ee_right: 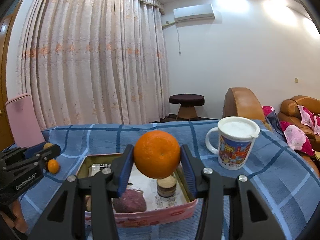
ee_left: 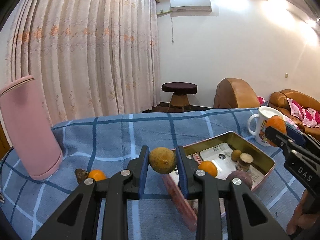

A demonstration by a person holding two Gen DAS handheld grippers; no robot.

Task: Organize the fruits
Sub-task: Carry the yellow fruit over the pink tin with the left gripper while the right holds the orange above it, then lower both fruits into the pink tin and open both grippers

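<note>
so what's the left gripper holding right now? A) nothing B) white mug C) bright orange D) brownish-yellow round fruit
D: the left gripper is shut on the brownish-yellow round fruit, held off the cloth beside the tin; the right gripper has the bright orange.

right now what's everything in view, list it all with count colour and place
tin tray: one, pink outside, gold inside, on the checked cloth
brownish fruit: one, held in left gripper above the cloth
large orange: one, orange, held in right gripper above the tray
small oranges: two, one in the tray, one on the cloth left of the tray
small brown fruit: one, in the tray
purple item: one, in the tray
mug: one, white with cartoon print, lidded, right of tray
pink cylinder: one, far left
checked cloth: one, blue
left gripper: black, blue pads
right gripper: black, blue pads
</note>
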